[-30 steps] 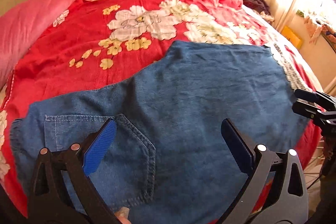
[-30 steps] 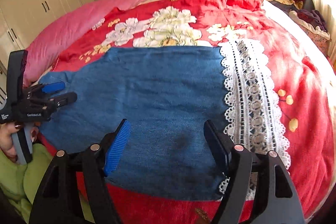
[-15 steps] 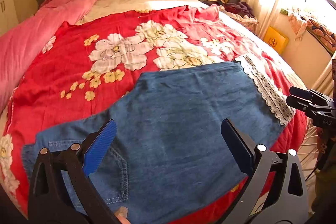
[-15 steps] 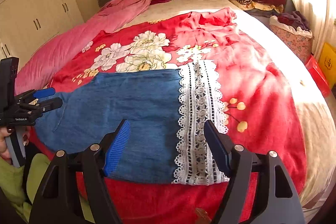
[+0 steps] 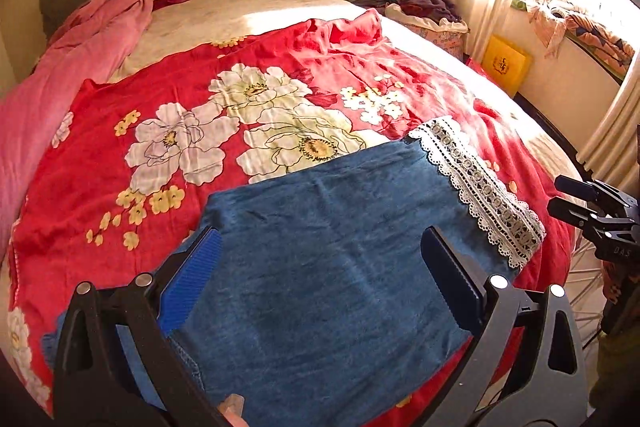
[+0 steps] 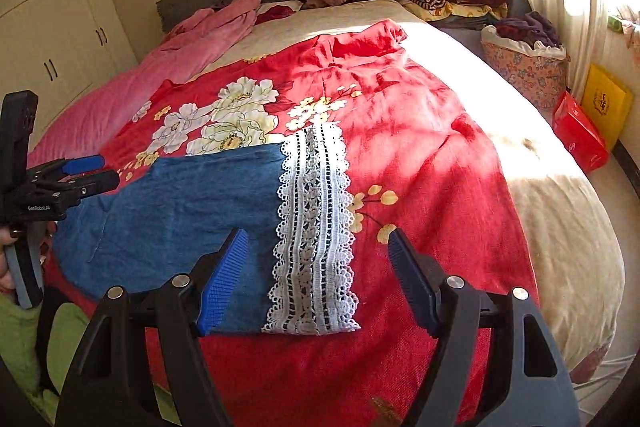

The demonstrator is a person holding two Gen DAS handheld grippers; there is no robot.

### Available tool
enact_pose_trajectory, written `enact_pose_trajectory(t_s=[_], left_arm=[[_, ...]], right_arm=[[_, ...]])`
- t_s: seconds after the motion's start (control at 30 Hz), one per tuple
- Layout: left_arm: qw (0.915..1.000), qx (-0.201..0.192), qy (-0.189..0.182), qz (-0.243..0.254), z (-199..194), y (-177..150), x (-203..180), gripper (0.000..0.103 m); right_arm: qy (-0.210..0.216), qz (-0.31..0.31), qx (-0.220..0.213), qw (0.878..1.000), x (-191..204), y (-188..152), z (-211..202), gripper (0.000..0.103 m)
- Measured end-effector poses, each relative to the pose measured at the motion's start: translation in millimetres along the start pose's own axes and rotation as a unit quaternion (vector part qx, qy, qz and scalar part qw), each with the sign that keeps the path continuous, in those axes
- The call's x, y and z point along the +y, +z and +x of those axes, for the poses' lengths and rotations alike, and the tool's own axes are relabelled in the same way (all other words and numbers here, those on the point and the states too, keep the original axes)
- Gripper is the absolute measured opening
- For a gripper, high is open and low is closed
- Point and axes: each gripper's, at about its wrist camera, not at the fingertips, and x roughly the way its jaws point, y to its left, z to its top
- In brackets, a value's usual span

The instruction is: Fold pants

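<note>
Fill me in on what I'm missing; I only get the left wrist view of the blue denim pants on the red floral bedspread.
Observer: The right gripper is wide open and empty, above the white lace hem.
Operator: Describe my own gripper from outside.
Observer: A hand holds its handle; the left gripper is open at the other end of the blue denim pants.
Operator: Check beyond that side.
Observer: Cream wardrobe doors with dark handles stand past the pink quilt.
</note>
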Motion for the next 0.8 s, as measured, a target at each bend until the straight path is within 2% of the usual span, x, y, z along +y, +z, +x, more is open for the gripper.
enact_pose_trajectory(t_s=[0.27,0.57,0.8], left_arm=[[0.9990,-0.008,-0.022,0.039,23,27,-33,0.094],[0.9957,0.039,-0.045,0.072,84,44,-47,0.094],[0.9929,0.054,-0.056,0.090,121,53,-53,0.094]], right_arm=[[0.014,0.002,0.019,1.000,1,-9,12,0.071],[0.025,0.011,0.060,0.998,3,-24,41,0.072],[0.033,0.022,0.072,0.997,1,-28,58,0.072]])
